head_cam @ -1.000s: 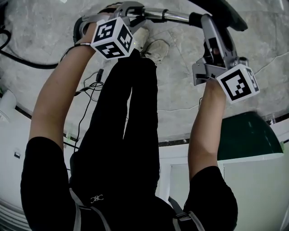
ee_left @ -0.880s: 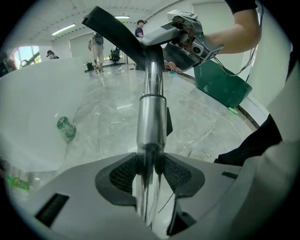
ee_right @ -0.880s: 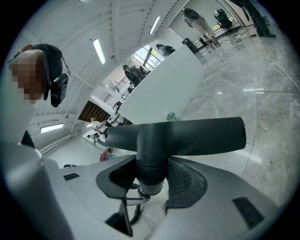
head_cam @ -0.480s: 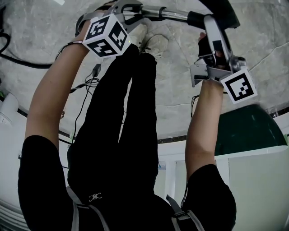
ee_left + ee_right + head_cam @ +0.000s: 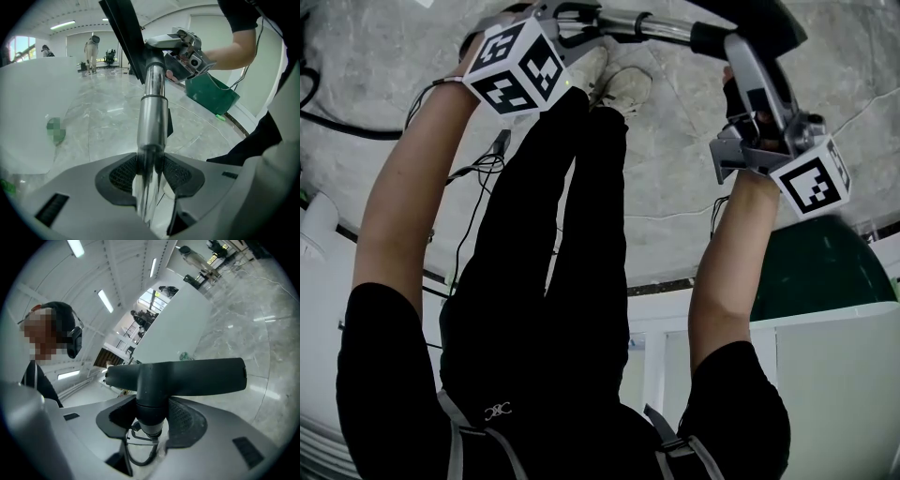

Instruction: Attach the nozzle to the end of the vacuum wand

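Over grey marble floor (image 5: 675, 159), shiny chrome wand (image 5: 152, 117), dark T-shaped nozzle (image 5: 187, 376)

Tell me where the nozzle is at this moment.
The nozzle is at the head view's top right, its neck between the jaws of the right gripper, at the far end of the wand that the left gripper holds.

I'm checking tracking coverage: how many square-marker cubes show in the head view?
2. One marker cube is at upper left on the left gripper, which clamps the vacuum wand; the other is at right on the right gripper, which clamps the nozzle. None seems hidden.
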Action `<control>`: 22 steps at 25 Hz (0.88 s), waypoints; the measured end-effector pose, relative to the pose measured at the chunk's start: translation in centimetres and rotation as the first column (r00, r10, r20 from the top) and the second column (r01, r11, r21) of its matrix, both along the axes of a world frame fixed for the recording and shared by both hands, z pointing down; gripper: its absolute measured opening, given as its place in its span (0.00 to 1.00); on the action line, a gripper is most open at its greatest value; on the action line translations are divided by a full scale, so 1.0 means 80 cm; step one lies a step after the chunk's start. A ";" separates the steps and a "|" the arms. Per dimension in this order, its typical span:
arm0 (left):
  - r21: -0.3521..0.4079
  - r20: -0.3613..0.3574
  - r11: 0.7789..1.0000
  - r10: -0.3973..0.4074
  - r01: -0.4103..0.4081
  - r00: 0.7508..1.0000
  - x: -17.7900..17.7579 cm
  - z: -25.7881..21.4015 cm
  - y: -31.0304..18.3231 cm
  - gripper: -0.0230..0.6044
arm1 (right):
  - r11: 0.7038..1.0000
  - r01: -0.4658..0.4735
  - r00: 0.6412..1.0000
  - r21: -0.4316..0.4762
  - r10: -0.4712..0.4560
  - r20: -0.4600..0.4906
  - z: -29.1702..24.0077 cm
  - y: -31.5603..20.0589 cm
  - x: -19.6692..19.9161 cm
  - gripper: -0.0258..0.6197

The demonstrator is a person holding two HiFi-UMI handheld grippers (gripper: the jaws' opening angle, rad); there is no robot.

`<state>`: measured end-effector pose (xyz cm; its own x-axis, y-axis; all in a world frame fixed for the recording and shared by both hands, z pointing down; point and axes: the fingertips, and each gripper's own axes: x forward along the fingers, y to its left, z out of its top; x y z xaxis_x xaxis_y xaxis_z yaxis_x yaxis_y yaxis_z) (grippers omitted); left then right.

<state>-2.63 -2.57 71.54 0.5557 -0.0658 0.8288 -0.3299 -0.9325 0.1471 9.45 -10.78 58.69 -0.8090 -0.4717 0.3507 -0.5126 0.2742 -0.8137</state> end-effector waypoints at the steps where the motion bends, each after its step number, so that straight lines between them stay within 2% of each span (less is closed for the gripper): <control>1: -0.007 -0.002 1.000 -0.012 0.012 1.000 0.001 -0.001 0.000 0.32 | 1.000 0.019 1.000 0.024 -0.019 -0.012 -0.003 0.000 -0.002 0.36; 3: -0.007 0.004 1.000 -0.031 0.031 1.000 0.002 -0.001 -0.001 0.32 | 0.999 0.009 0.999 0.046 -0.007 -0.037 -0.004 -0.002 -0.004 0.36; 5: 0.012 0.030 0.999 -0.041 0.040 0.999 0.001 0.001 -0.002 0.32 | 0.997 -0.079 0.994 -0.010 0.078 -0.073 0.001 -0.005 -0.001 0.36; 8: 0.034 0.066 0.998 -0.049 0.046 0.997 0.001 0.004 -0.004 0.32 | 0.963 -0.242 0.952 -0.121 0.211 -0.224 0.009 -0.006 0.007 0.36; 10: 0.030 0.060 0.998 -0.048 0.046 0.997 0.002 0.003 -0.004 0.32 | 0.957 -0.265 0.932 -0.116 0.224 -0.283 0.006 -0.006 0.007 0.36; 11: 0.026 0.050 0.999 -0.046 0.045 0.998 0.002 0.001 -0.004 0.32 | 0.969 -0.231 0.943 -0.085 0.202 -0.263 0.002 -0.006 0.004 0.36; 13: 0.014 0.024 0.999 -0.041 0.041 0.999 0.001 -0.004 -0.003 0.32 | 0.994 -0.105 0.981 0.014 0.106 -0.163 -0.004 -0.006 -0.003 0.36; 15: -0.005 -0.004 0.999 -0.040 0.040 0.999 0.000 -0.010 0.001 0.31 | 0.996 0.009 0.998 0.089 -0.003 -0.069 -0.007 0.000 -0.007 0.36; 17: -0.010 -0.017 0.999 -0.046 0.046 0.999 -0.001 -0.011 0.003 0.31 | 0.994 0.058 0.998 0.094 -0.056 -0.017 -0.007 0.003 -0.011 0.36; 18: -0.005 -0.012 0.999 -0.052 0.052 0.999 -0.002 -0.010 0.002 0.31 | 0.997 0.046 0.999 0.067 -0.045 -0.011 -0.004 0.002 -0.013 0.36; 20: 0.007 0.014 0.998 -0.062 0.062 0.998 -0.002 -0.006 -0.001 0.30 | 0.998 -0.051 0.998 -0.033 0.050 -0.045 0.005 -0.003 -0.009 0.36; 22: 0.010 0.030 0.998 -0.058 0.058 0.998 0.002 -0.004 -0.001 0.30 | 0.973 -0.182 0.978 -0.141 0.165 -0.125 0.014 -0.004 0.002 0.35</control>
